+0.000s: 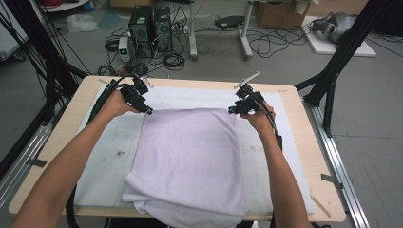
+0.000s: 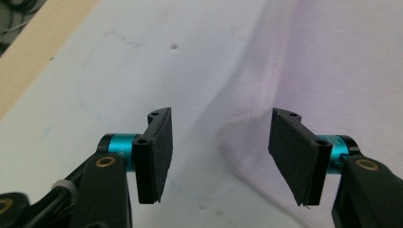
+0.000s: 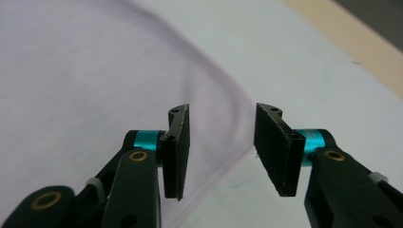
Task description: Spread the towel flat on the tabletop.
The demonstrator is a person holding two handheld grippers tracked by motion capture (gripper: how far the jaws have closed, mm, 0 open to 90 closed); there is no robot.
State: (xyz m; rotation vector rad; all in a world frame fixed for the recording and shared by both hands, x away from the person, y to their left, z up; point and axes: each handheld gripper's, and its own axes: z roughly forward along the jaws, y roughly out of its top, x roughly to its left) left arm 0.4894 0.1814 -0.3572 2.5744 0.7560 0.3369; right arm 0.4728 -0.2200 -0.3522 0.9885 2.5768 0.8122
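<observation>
A pale lilac towel lies folded on the white mat, its near end hanging over the table's front edge. My left gripper hovers just over the towel's far left corner, open, nothing between its pads; the towel's edge lies flat below. My right gripper hovers at the far right corner, also open and empty, with the towel's curved corner on the mat beneath its pads.
The wooden table carries the white mat under the towel. Black frame posts stand at both sides. Computers and cables lie on the floor beyond the table's far edge.
</observation>
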